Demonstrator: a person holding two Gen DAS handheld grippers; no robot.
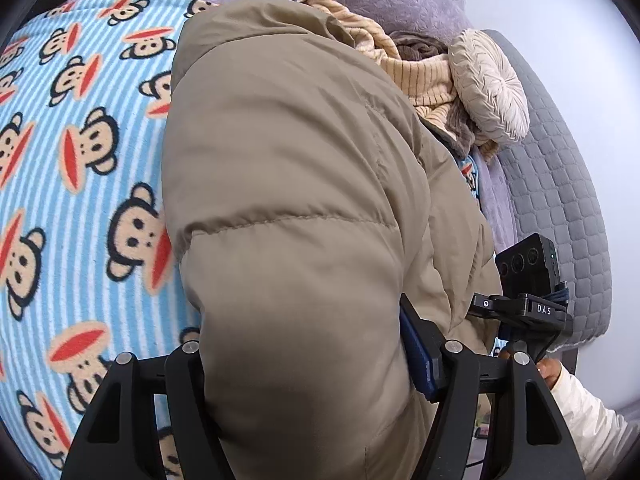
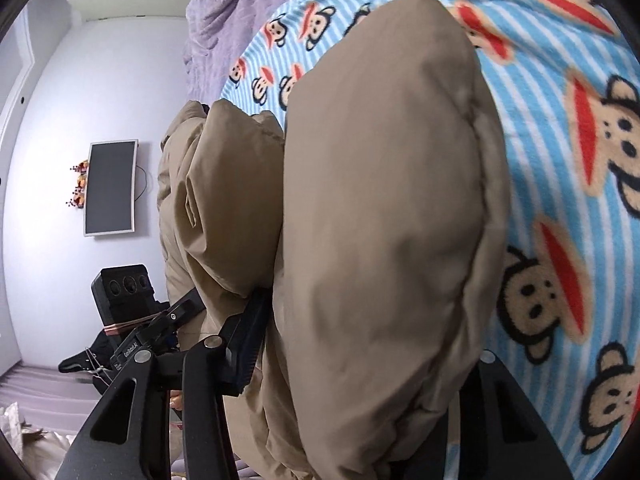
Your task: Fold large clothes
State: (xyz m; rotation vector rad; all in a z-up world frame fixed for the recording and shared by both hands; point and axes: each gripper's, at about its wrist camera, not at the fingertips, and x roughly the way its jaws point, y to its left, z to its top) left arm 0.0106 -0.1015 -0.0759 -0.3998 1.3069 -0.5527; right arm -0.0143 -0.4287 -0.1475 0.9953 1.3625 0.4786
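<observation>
Both grippers (down-tilted) clamping padded jacket (image 1: 288, 216)

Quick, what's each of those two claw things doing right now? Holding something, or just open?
Left gripper: closed on a puffy fold of the tan padded jacket.
Right gripper: also clamped on the tan padded jacket, another thick fold.

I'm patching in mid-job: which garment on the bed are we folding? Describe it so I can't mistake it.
Find the blue striped monkey-print blanket covering the bed. The puffy tan down jacket lies on it, bunched between the jaws of both grippers. Unlike the ribbed cream knit piled behind it by the round pleated cushion, it is smooth, quilted and plain tan.
</observation>
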